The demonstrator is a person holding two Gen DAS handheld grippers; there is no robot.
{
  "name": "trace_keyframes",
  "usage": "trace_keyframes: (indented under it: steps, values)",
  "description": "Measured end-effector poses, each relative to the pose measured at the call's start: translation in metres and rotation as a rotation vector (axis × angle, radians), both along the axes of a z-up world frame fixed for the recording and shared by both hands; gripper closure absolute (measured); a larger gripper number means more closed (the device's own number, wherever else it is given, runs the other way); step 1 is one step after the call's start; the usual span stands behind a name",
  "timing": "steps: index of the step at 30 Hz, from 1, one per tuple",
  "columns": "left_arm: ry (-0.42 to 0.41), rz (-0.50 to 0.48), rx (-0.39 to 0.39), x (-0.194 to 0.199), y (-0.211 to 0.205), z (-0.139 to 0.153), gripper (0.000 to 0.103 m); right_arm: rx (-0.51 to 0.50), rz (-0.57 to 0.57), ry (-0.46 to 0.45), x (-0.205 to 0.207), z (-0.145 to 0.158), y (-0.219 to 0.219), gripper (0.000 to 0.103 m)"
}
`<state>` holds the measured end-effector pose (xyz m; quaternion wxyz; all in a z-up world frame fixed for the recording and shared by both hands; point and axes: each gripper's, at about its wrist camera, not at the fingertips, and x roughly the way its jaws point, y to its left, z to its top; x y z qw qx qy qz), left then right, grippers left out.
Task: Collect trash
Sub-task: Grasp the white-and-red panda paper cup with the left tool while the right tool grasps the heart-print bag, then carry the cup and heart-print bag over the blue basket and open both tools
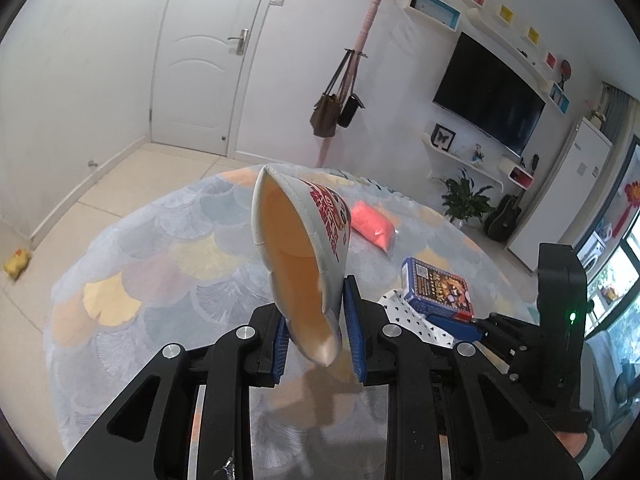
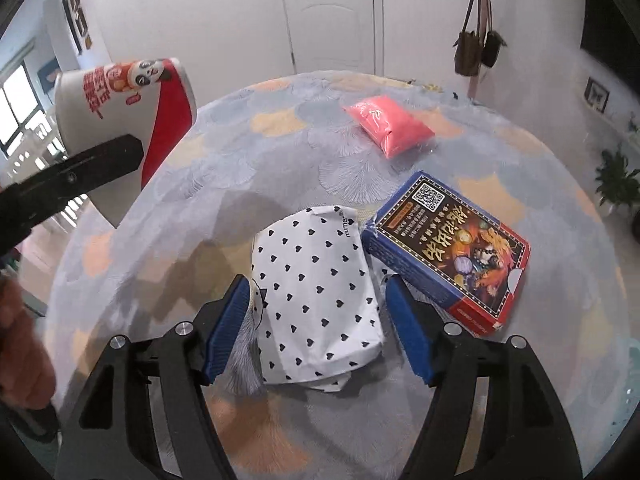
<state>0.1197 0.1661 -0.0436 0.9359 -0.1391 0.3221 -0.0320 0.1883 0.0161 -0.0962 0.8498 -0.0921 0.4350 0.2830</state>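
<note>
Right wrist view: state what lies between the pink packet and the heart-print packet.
Nothing: bare tablecloth separates the pink packet from the heart-print packet, seen in the right wrist view.

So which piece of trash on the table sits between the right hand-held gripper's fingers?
The white packet with black hearts. It lies between the right hand-held gripper fingers; the blue box lies beside it, the pink packet farther off.

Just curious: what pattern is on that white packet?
Small black hearts on white packet; right wrist view.

bright daylight from my windows (image 2: 16, 108), soft shadows on tablecloth (image 2: 256, 148), heavy fisheye bend, dark vignette corners, slight blur at edges, mild haze.
</note>
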Motion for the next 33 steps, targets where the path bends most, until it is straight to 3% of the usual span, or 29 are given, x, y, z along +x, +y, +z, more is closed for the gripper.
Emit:
trace_keyframes:
  steps: [2,5,6,13,24,30,33]
  values:
    - [0.001,0.001,-0.001,0.0,-0.001,-0.001,0.08,-0.023,-0.003,-0.031,-0.004,-0.001,0.001,0.048]
    - [-0.001,0.0,0.001,0.0,-0.003,-0.001,0.08,-0.001,0.015,-0.031,-0.008,0.002,-0.001,0.082]
    - [-0.002,-0.001,0.003,0.0,-0.005,0.0,0.08,0.018,0.011,-0.028,-0.009,0.004,-0.005,0.084]
    - [-0.025,-0.054,0.013,-0.002,-0.025,0.01,0.08,0.12,-0.039,-0.069,-0.024,0.031,-0.039,0.085]
    - [-0.095,-0.209,0.041,0.014,-0.118,0.043,0.08,0.182,-0.216,-0.178,-0.033,0.085,-0.139,0.085]
    - [-0.102,-0.336,0.053,0.028,-0.194,0.047,0.079,0.186,-0.381,-0.214,-0.04,0.097,-0.221,0.085]
    - [-0.081,-0.362,0.042,0.04,-0.227,0.044,0.079,0.167,-0.52,-0.237,-0.049,0.096,-0.271,0.085]
